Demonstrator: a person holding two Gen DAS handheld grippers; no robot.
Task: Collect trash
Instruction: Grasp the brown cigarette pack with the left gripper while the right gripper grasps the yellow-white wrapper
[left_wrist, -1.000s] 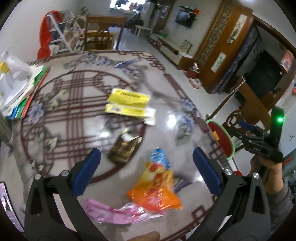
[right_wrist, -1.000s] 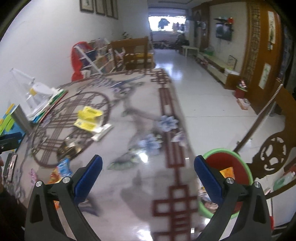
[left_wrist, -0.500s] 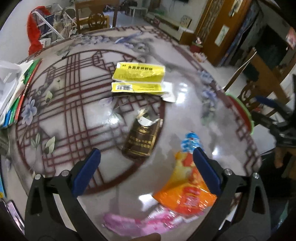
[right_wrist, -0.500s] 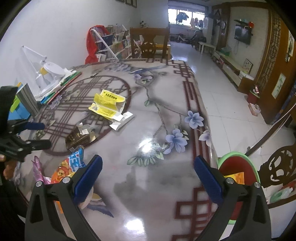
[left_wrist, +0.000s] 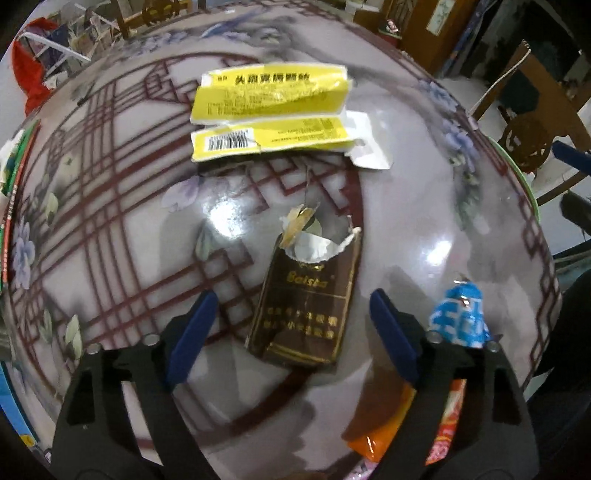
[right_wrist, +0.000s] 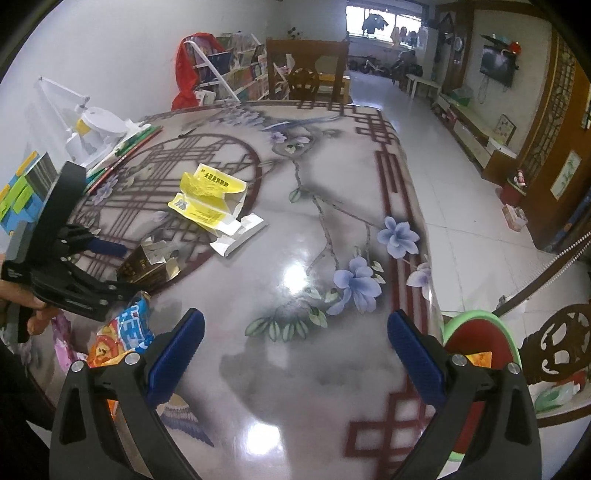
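Glossy table (left_wrist: 424, 206), brown packet (left_wrist: 306, 310) between spread left fingers (left_wrist: 192, 328).

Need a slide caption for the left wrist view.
Open left gripper straddling torn brown packet, yellow carton beyond.

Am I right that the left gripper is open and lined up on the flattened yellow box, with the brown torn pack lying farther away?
Not quite: the left gripper is open, but it lines up on the brown torn pack; the flattened yellow box lies farther away. The left wrist view shows this.
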